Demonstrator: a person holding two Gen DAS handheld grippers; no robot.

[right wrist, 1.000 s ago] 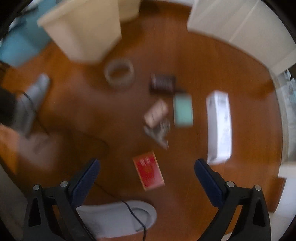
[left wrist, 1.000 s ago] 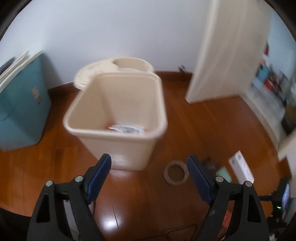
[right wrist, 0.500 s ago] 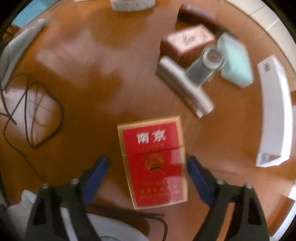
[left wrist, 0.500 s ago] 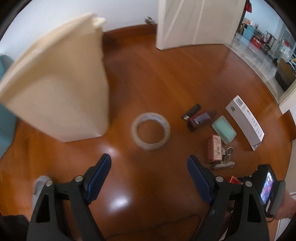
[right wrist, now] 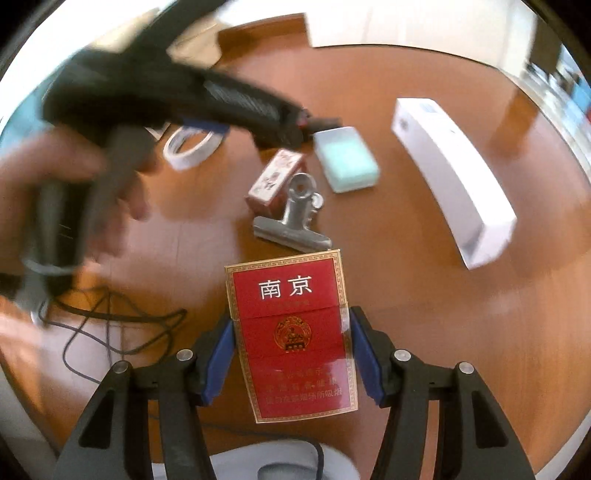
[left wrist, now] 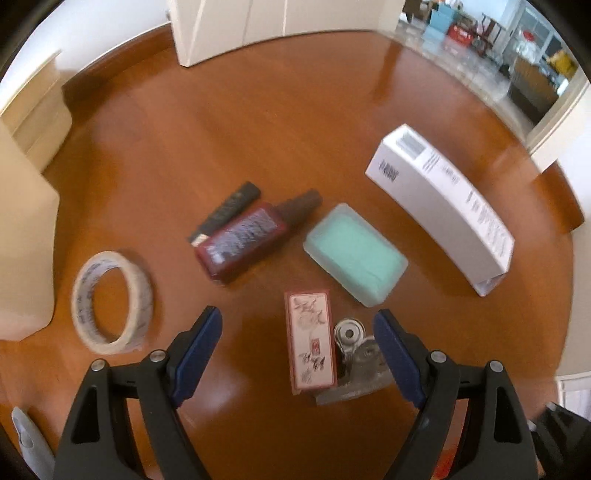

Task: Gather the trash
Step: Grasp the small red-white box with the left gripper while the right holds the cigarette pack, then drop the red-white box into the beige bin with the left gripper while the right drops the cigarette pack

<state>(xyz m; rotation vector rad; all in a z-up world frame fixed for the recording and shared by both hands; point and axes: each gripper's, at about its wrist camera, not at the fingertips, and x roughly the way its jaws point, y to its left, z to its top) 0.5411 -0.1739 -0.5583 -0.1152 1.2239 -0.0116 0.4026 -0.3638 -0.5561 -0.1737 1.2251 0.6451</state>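
Observation:
My right gripper (right wrist: 290, 354) is shut on a red cigarette pack (right wrist: 291, 332), its blue pads touching both long sides. My left gripper (left wrist: 297, 354) is open and empty, low over a small patterned red box (left wrist: 310, 341) and a metal clip (left wrist: 356, 363) that lie between its fingers. On the floor beyond lie a dark red bottle (left wrist: 245, 240), a mint green block (left wrist: 354, 254), a long white box (left wrist: 443, 206) and a tape roll (left wrist: 112, 306). The cream trash bin (left wrist: 22, 236) stands at the left edge.
The left gripper and the hand holding it (right wrist: 110, 147) blur across the upper left of the right wrist view. A black cable (right wrist: 110, 325) loops on the wood floor. A grey slipper (right wrist: 258, 461) lies below my right gripper. A white door (left wrist: 258, 26) stands at the back.
My left gripper swung right from the bin and came down over the small box and clip. My right gripper closed on the red cigarette pack.

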